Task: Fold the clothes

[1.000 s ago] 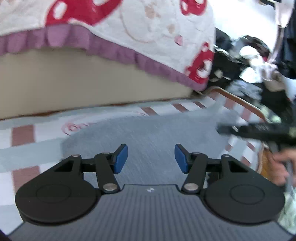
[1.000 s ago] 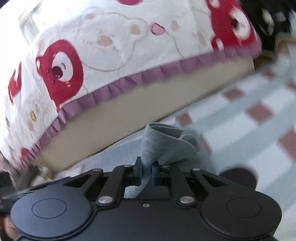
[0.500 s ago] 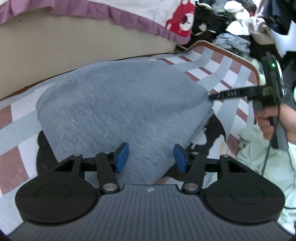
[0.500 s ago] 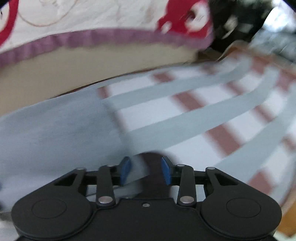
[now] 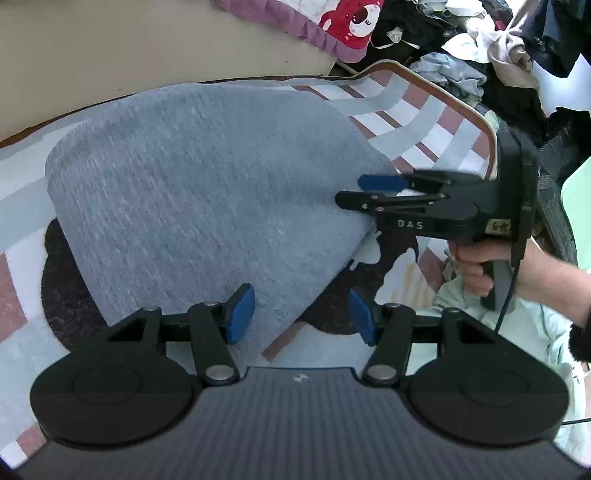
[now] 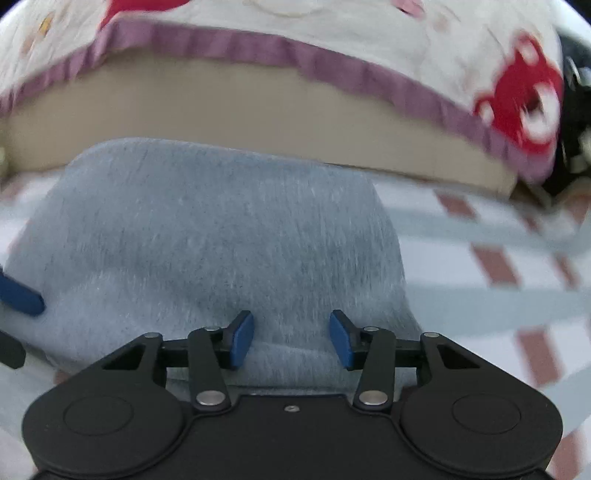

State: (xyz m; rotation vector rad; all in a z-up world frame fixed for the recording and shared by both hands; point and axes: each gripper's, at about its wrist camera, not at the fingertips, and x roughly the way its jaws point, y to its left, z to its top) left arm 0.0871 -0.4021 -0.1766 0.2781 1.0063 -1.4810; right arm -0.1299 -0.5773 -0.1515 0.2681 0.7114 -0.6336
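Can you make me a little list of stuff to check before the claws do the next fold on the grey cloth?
1. Grey cloth lying flat on the striped mat: ok.
2. Left claw open, gripping nothing: ok.
3. Right claw jaws opening, cloth not pinched: ok.
4. Right claw at the cloth's edge, seen from the left camera: ok.
5. Layers underneath lined up: cannot tell.
6. Clothes pile away from the cloth: ok.

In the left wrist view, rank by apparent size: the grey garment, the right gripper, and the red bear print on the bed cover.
1. Grey garment, by far the largest.
2. Right gripper, much smaller, its jaws opening with nothing between them.
3. Red bear print, smallest, though it lies farther from the camera.
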